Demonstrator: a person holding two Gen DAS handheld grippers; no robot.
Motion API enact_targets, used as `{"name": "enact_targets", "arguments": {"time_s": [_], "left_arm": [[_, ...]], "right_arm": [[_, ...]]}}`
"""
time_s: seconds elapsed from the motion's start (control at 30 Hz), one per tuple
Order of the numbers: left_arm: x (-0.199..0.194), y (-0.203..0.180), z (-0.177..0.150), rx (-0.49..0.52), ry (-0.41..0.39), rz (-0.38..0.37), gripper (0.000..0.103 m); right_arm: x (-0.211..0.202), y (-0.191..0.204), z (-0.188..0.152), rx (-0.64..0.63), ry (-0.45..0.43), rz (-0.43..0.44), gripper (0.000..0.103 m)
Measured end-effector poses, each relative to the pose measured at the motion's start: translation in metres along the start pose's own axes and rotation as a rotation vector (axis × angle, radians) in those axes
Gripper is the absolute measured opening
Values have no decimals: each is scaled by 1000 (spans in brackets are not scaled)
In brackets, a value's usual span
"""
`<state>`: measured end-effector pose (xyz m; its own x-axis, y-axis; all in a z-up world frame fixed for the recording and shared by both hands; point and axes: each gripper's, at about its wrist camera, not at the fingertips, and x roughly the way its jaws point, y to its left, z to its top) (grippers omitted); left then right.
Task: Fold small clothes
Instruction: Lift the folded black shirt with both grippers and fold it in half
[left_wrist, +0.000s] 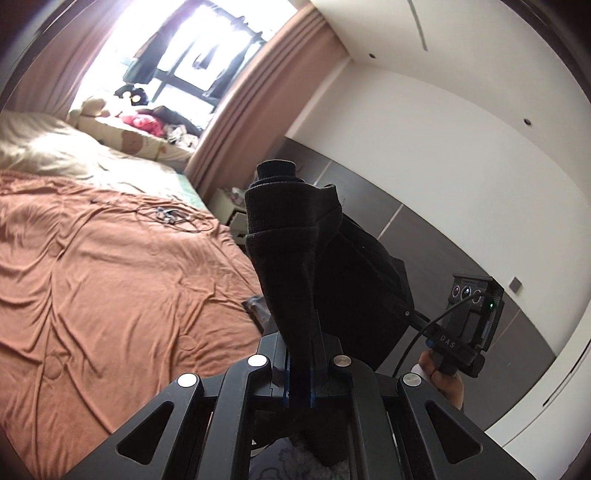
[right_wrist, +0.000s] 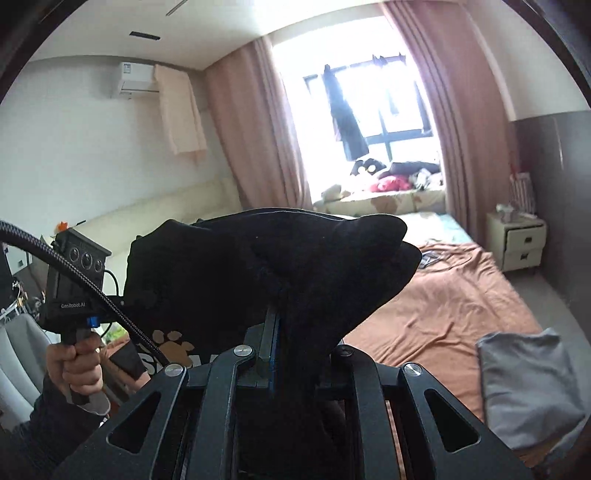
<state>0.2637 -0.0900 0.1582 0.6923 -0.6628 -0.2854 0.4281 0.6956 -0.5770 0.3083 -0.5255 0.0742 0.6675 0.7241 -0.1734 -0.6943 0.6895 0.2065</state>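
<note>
A black garment (left_wrist: 332, 258) hangs in the air between both grippers, above the bed. My left gripper (left_wrist: 301, 354) is shut on one part of it; the cloth bunches up over the fingers and hides the tips. My right gripper (right_wrist: 286, 332) is shut on another part of the same black garment (right_wrist: 258, 277), which drapes over the jaws; a paw print and white letters show on its lower left. Each view shows the other gripper's body held in a hand: the right one (left_wrist: 469, 325) and the left one (right_wrist: 74, 280).
A bed with an orange sheet (left_wrist: 110, 277) lies below, also in the right wrist view (right_wrist: 443, 306). A folded grey cloth (right_wrist: 528, 387) lies at the bed's right edge. Cables (left_wrist: 166, 214) lie on the sheet. A white nightstand (right_wrist: 517, 243) stands by curtains and window.
</note>
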Motion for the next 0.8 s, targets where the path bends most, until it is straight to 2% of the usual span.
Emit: {"name": "enact_targets", "arguments": {"time_s": [0.17, 0.43, 0.8], "left_arm": [[30, -28, 11, 53, 33, -40, 6], [107, -68, 17, 126, 112, -127, 6], [211, -136, 13, 220, 212, -255, 6]], "right_arm": [[-33, -15, -2, -6, -26, -67, 10], [-96, -29, -12, -7, -69, -201, 10], [-163, -51, -23, -3, -120, -434, 9]]}}
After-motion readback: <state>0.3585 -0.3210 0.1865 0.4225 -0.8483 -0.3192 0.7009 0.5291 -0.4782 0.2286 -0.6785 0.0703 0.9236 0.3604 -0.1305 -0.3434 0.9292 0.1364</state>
